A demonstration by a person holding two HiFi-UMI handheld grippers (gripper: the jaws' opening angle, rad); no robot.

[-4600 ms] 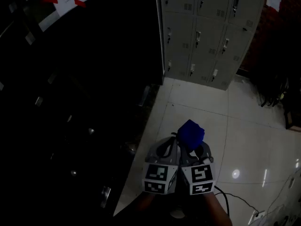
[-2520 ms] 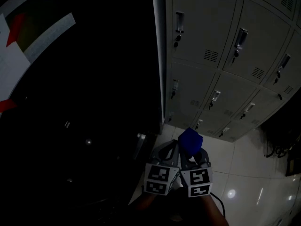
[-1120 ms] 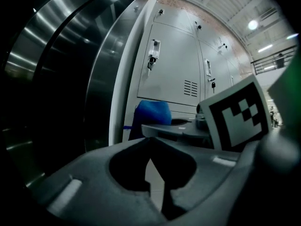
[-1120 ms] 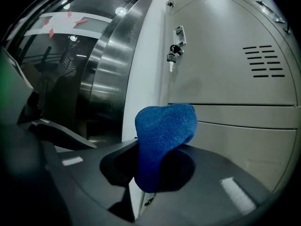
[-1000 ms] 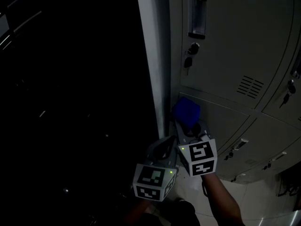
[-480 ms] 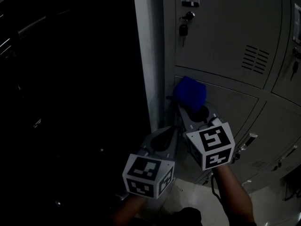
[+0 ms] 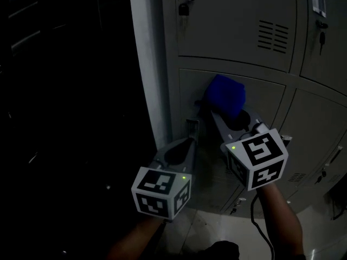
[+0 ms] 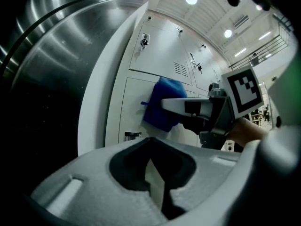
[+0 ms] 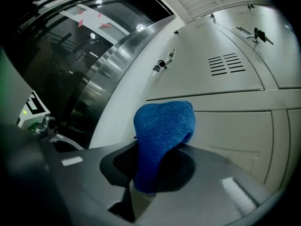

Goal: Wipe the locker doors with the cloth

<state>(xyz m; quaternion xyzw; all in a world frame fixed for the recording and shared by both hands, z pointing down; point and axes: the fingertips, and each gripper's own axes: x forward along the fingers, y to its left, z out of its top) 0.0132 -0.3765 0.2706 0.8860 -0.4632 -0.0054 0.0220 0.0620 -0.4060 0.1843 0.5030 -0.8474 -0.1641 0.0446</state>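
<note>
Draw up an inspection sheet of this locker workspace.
Surface: grey locker door, shut; no marks can be made out in the dim light.
Job's things: blue cloth, bunched, apparently pressed against that door.
Clutter: nothing seen.
Grippers: right gripper shut on the blue cloth; left gripper shut, empty, beside it.
Cables: thin cable trailing below the right gripper.
Surroundings: key hanging above; dark wall on the left.

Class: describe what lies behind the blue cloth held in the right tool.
Behind the blue cloth is a grey locker door, just below the vented door. The patch directly behind the cloth is covered, so contact cannot be confirmed.
</note>
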